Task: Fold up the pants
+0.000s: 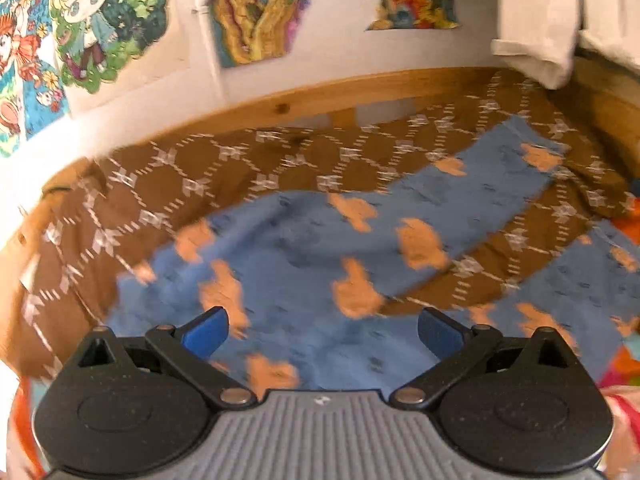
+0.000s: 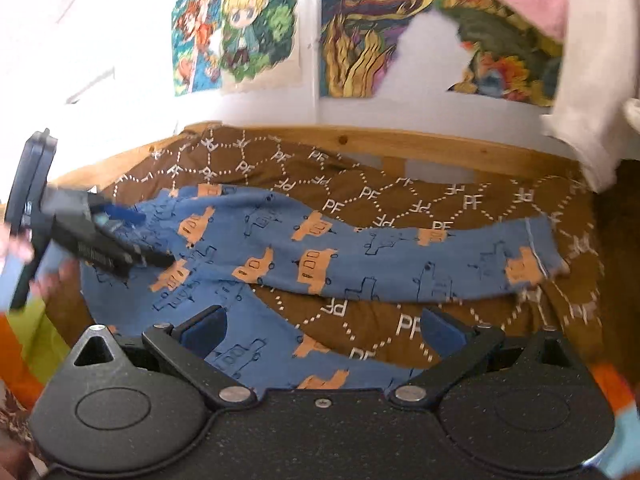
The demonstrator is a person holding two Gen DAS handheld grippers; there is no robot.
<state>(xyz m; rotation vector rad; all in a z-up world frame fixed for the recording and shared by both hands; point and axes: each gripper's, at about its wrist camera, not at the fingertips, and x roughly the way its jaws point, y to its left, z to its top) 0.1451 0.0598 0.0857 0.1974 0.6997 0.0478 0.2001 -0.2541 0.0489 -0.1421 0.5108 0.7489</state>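
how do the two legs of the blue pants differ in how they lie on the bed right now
The far leg lies stretched out across the brown bedspread, its hem in view, while the near leg runs down under the right hand-held gripper, its hem hidden. The far leg shows whole; the near leg only partly. A strip of bedspread separates them. Both share the blue fabric with orange vehicles.

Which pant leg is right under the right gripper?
The near leg, running under the open right gripper. The far leg stretches away toward the wooden bed frame.

Both wrist views look low and close across the pants (image 1: 304,248) (image 2: 320,248) toward the postered wall (image 1: 340,52) (image 2: 420,108).
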